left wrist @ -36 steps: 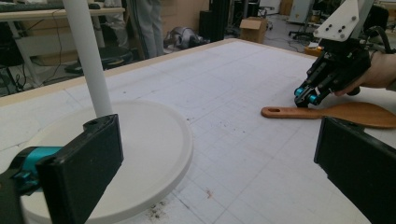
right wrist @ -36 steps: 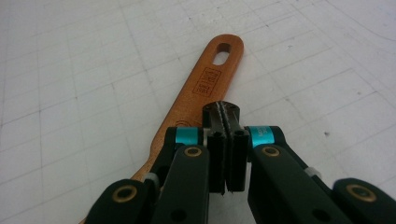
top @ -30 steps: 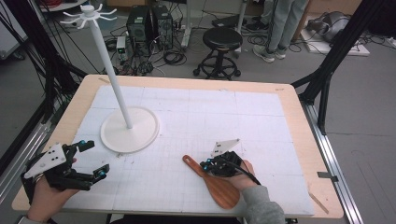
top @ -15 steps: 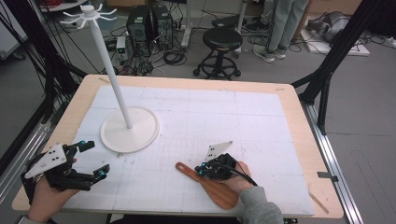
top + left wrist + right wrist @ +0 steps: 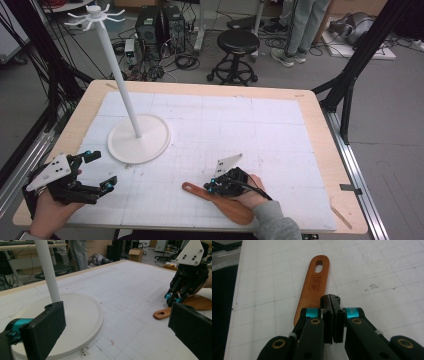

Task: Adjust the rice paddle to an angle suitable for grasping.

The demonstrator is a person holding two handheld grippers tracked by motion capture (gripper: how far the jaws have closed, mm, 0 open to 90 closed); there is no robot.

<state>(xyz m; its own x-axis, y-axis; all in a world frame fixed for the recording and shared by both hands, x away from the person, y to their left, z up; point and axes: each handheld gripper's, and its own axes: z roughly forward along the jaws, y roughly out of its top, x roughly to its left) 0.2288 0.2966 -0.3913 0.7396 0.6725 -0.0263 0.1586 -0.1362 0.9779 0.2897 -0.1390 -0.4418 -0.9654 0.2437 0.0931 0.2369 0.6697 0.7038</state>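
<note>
My right gripper [image 5: 331, 315] rests fingers pressed together over the wooden spatula [image 5: 314, 287], not yet lifted; left gripper [image 5: 95, 172] waits spread.

The white stand base [image 5: 75, 322] lies on the gridded mat [image 5: 130, 290], its white pole [image 5: 48, 272] rising from it. The left gripper [image 5: 117, 332] has its jaws spread wide, one over the base. Right of the base, the right gripper [image 5: 173, 299] sits on a wooden spatula [image 5: 190, 303].
</note>
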